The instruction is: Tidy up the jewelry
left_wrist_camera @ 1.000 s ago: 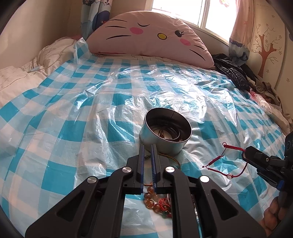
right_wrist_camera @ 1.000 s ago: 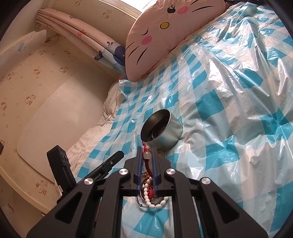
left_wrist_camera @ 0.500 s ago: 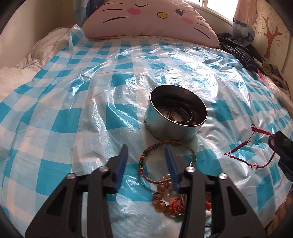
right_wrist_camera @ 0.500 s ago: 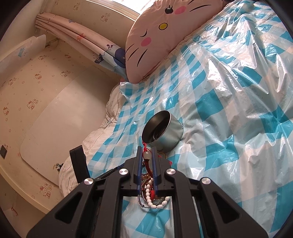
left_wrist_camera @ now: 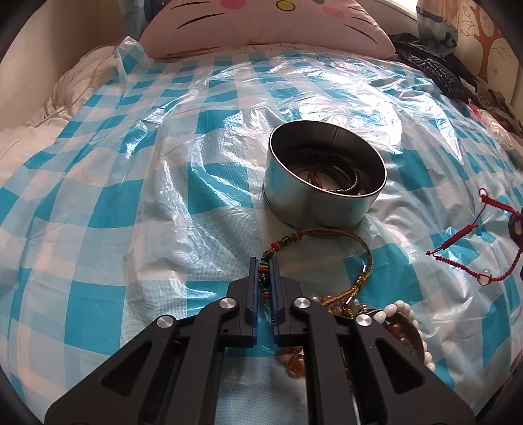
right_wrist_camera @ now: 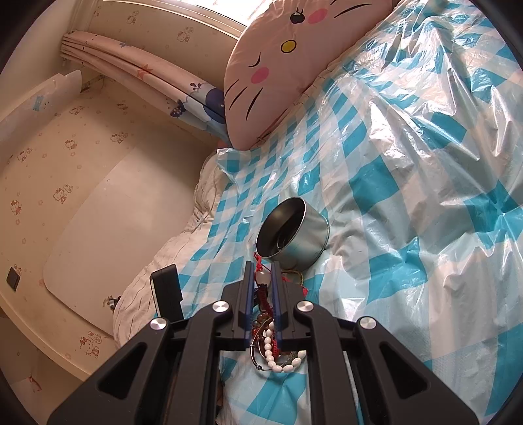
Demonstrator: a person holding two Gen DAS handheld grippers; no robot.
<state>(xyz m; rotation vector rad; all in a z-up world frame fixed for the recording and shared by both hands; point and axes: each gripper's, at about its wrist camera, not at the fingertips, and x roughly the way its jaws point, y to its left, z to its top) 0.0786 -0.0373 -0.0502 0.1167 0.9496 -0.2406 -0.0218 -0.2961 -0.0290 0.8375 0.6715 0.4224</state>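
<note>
A round metal tin (left_wrist_camera: 323, 183) stands on the blue checked plastic sheet and holds dark bracelets; it also shows in the right wrist view (right_wrist_camera: 294, 233). My left gripper (left_wrist_camera: 263, 271) is shut on the beaded part of a green and gold cord bracelet (left_wrist_camera: 359, 248) that lies in front of the tin. A heap of bead bracelets (left_wrist_camera: 395, 320) lies to its right. My right gripper (right_wrist_camera: 261, 278) is shut on a red cord bracelet (right_wrist_camera: 261, 278) with a pale bead, held above the heap (right_wrist_camera: 278, 356). The red cord also shows in the left wrist view (left_wrist_camera: 457, 238).
A pink cat-face pillow (left_wrist_camera: 261, 23) lies at the head of the bed. Dark clothes (left_wrist_camera: 431, 65) are piled at the far right. The cream bedside wall and headboard panel (right_wrist_camera: 114, 229) lie left of the bed.
My left gripper went from shut to open, dropped down over the green and gold bracelet, and has closed on it. My right gripper has stayed shut on the red cord bracelet.
</note>
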